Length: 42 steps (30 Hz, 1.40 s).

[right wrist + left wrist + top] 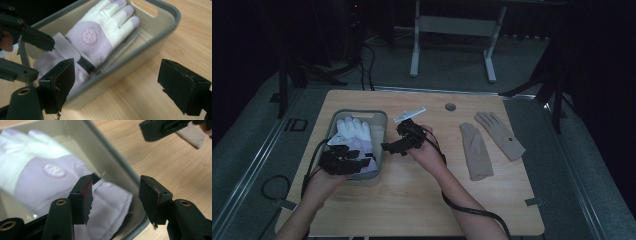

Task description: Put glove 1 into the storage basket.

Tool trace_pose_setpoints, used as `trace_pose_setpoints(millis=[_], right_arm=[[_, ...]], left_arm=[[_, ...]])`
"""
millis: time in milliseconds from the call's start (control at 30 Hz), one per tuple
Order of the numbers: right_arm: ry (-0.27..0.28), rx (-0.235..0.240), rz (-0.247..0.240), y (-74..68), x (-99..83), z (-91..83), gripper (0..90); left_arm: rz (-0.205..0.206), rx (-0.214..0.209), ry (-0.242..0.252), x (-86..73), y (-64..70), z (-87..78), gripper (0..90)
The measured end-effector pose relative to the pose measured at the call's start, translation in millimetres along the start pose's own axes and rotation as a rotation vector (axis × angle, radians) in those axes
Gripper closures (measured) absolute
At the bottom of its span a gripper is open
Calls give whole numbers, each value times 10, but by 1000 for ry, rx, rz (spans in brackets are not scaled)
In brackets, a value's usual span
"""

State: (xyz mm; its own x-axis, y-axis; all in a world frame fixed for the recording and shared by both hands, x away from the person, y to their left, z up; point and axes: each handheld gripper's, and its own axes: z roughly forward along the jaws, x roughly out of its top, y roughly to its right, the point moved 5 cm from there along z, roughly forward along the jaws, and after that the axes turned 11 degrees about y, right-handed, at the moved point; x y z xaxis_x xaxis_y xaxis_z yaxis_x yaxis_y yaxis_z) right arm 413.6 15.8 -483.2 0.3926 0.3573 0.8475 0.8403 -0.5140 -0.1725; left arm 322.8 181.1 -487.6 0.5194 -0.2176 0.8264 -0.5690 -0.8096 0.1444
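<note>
A grey bin (362, 114) stands at the left of the wooden table and holds a white and lavender glove (354, 135) with a round badge. My left gripper (362, 162) hangs open over the bin's near right corner, its jaws straddling the rim (117, 162) above the glove's cuff (50, 172). My right gripper (394, 146) is open just right of the bin (155, 42), pointing at its side wall with nothing between the jaws. The glove (100, 37) lies flat, fingers toward the far end. Two beige gloves (475, 150) (501, 134) lie on the table's right half.
A small white object (409, 115) lies behind the right gripper, and a round grommet (450, 107) sits near the far edge. Cables trail from both grippers off the table's near side. A table frame stands on the floor beyond.
</note>
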Motion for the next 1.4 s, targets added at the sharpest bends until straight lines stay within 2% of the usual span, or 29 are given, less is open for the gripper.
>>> trace_pose_setpoints(millis=[100, 200, 433, 633, 667, 833, 933, 967, 1033, 1167, 1233, 1267, 1300, 1367, 1400], right_arm=[[6, -1, 4, 46, -49, -85, 138], [17, 1, 19, 91, -89, -168, 139], [17, -12, 6, 175, -242, -332, 143], [35, -18, 19, 250, -375, -508, 143], [41, -23, 26, 275, -393, -549, 143], [65, -37, 35, 373, -455, -696, 140], [73, -46, 48, 416, -488, -742, 140], [73, -70, 40, 467, -543, -793, 133], [80, -77, 38, 486, -564, -814, 133], [56, -97, 19, 548, -683, -882, 132], [46, -103, 9, 572, -743, -919, 139], [55, -122, 0, 617, -785, -973, 146], [55, -122, 0, 617, -785, -973, 146], [58, -140, 7, 680, -826, -1030, 184], [57, -150, 22, 741, -869, -1085, 205]], left_arm=[[34, -16, 1, 23, 122, 66, 450], [49, -40, 11, 50, 238, 135, 450], [69, -114, 35, 70, 459, 261, 450], [90, -178, 47, 24, 665, 400, 433], [96, -178, 45, 15, 685, 418, 427], [116, -239, 57, -62, 829, 550, 407], [122, -246, 54, -83, 859, 577, 407], [148, -257, 52, -145, 946, 662, 407], [145, -258, 60, -158, 965, 686, 407], [142, -272, 59, -211, 1015, 771, 407], [139, -274, 70, -228, 1037, 802, 376], [141, -271, 77, -233, 1044, 814, 310], [136, -280, 72, -240, 1053, 829, 310], [147, -277, 66, -267, 1065, 857, 248], [149, -290, 60, -285, 1071, 870, 194]])
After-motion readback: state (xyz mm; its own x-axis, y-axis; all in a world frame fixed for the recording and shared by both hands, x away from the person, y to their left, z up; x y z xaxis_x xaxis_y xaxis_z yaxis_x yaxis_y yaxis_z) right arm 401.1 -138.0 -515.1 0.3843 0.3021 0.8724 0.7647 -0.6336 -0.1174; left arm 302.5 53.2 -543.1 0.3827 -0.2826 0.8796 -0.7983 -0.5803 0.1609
